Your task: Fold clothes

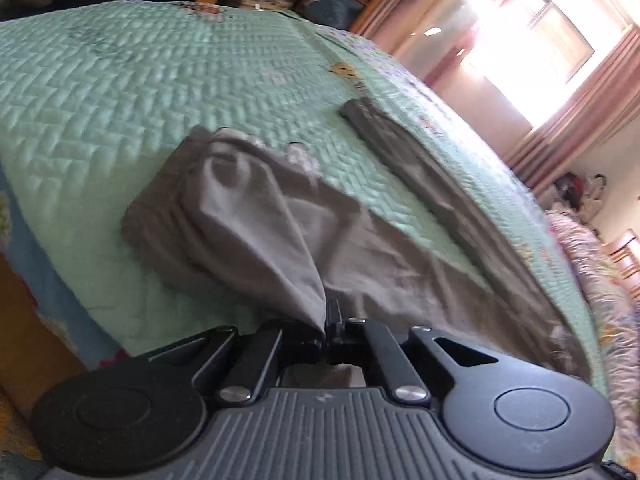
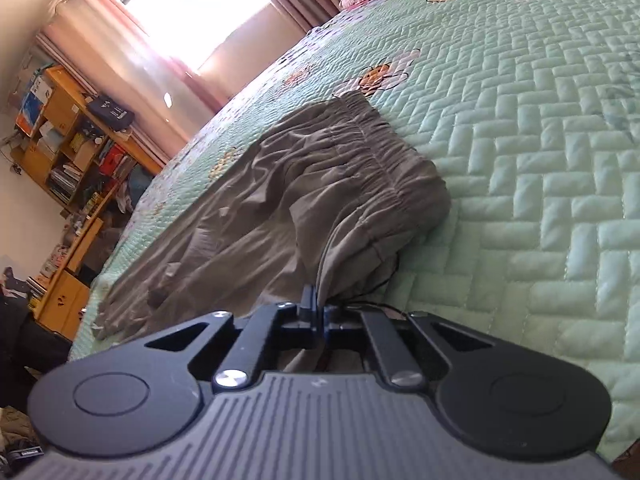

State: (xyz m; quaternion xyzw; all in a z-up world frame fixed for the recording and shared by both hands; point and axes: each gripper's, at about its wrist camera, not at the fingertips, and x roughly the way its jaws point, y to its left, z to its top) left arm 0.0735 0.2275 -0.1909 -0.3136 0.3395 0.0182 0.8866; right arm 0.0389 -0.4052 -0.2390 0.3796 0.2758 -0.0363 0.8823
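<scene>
Left claw: the left gripper [image 1: 329,322] is clenched on a pinch of the grey trousers [image 1: 280,236], the cloth rising in a taut cone to its closed jaws; likely a lift point for a fold.
Right claw: the right gripper [image 2: 318,312] is likewise clamped on trouser fabric just beside the waistband [image 2: 400,160], with a thin dark drawstring [image 2: 384,280] trailing by the jaws.
Why two grips: judged from the task, holding one garment at two points lets an edge be carried over as a straight line rather than a bunch.
Trousers, place: on the green quilt [image 2: 540,140], near its closer edge, flat apart from the lifted pinches.
Trousers, axis: in the right wrist view the long axis runs from the gathered waistband away along the quilt's edge toward the wooden shelves [image 2: 68,148].
Legs: in the left wrist view the two legs diverge; one leg [image 1: 420,168] lies as a separate strip farther across the quilt.
Far: past the quilt's end, a bright window [image 1: 532,40] with pink curtains.
</scene>
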